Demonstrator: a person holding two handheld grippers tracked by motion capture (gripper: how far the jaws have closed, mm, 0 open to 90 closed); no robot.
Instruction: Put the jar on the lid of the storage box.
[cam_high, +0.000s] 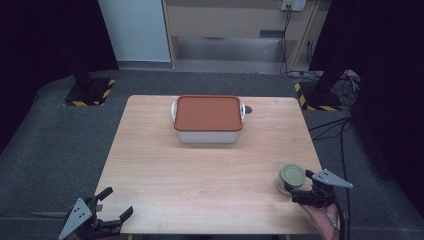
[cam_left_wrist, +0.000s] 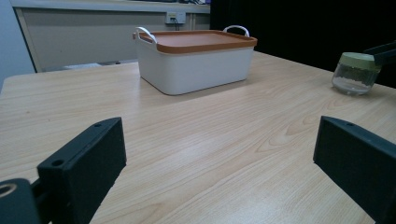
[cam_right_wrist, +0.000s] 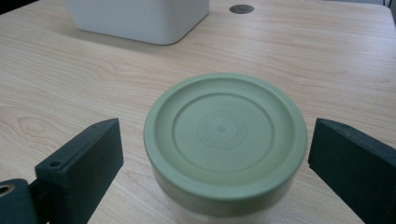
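R hand-held gripper (cam_right_wrist: 215, 154) wide open w/ jar (cam_right_wrist: 225, 140) between jaws, not touching.

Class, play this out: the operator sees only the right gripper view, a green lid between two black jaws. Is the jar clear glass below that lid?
Observer: Yes, in the left gripper view the jar shows clear, see-through walls under its green lid.
Operator: Where is the left gripper?
Observer: The left gripper sits open at the table's near left corner, holding nothing.
Operator: Does the white box have a lid?
Observer: Yes, the white box carries a flat orange-brown lid.
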